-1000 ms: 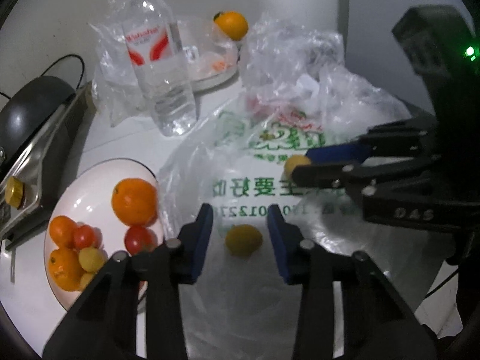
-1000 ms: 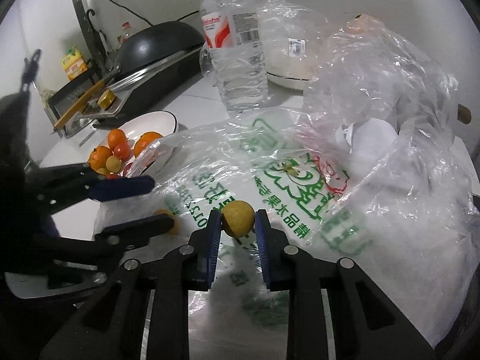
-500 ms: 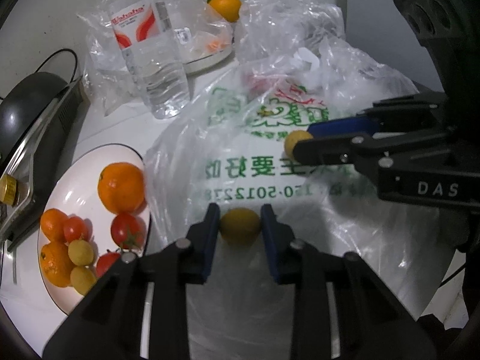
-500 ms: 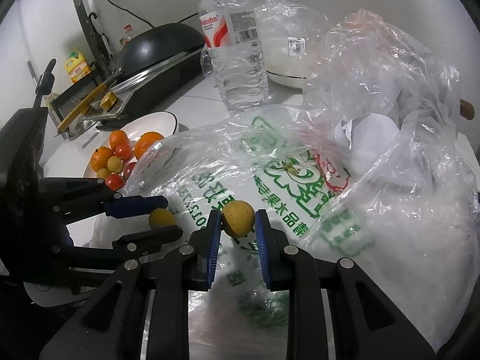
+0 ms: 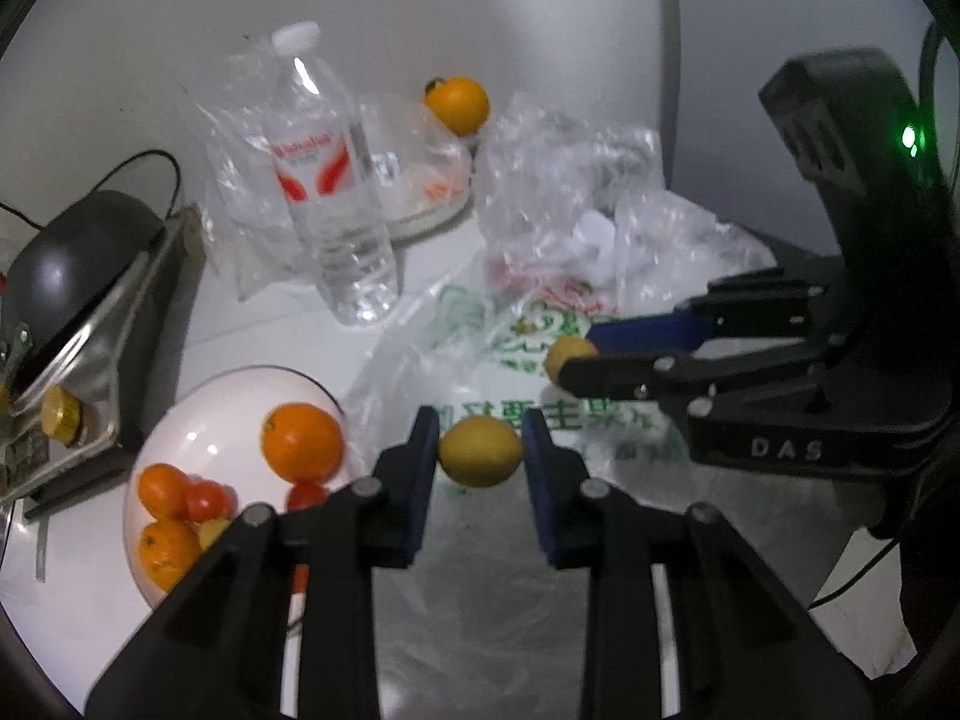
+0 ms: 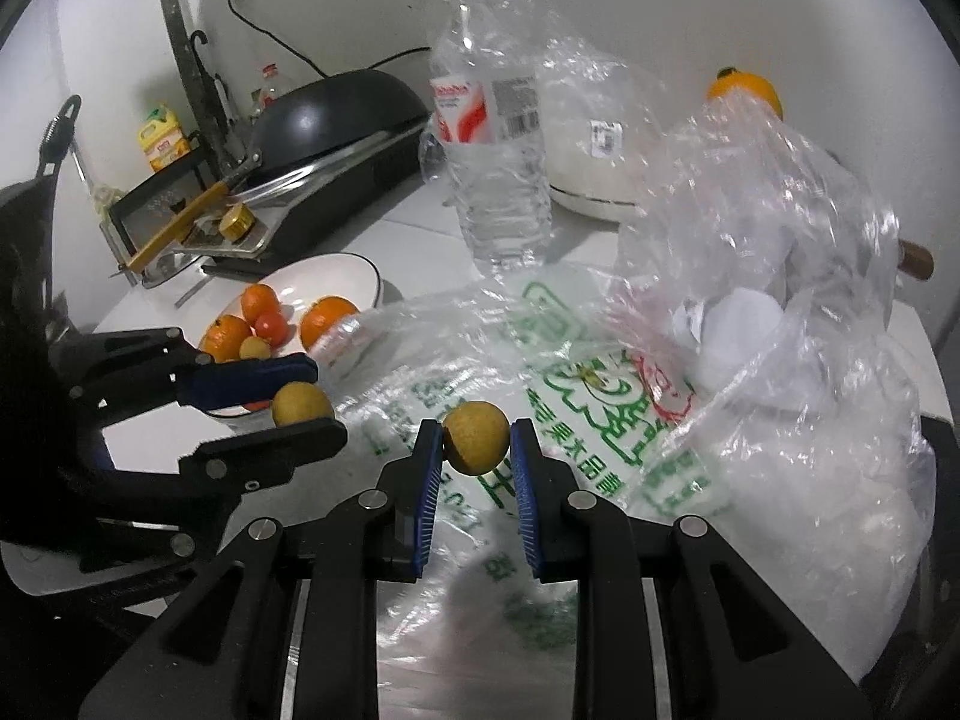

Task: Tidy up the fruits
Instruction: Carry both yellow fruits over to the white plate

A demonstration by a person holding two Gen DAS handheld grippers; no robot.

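Two small yellow fruits are each pinched between a pair of blue pads. In the left wrist view the left gripper (image 5: 480,450) is clamped on the left yellow fruit (image 5: 480,450), which sits dead centre between the fingertips, held off the printed plastic bag (image 5: 540,414) below it. It is smooth, oval and lemon-yellow. The right gripper (image 5: 576,348) reaches in from 3 o'clock, closed on the right yellow fruit (image 5: 567,354) at its tip.

In the right wrist view that right yellow fruit is round, duller and faintly speckled, wedged between the pads over the bag's green lettering. The left gripper comes in from 9 o'clock with its own fruit.

The white plate (image 5: 210,414) lies at 8 o'clock of the left gripper, holding oranges (image 5: 302,441), small red tomatoes (image 5: 207,498) and more little yellow fruits. A clear water bottle (image 5: 330,192) stands at 11 o'clock.
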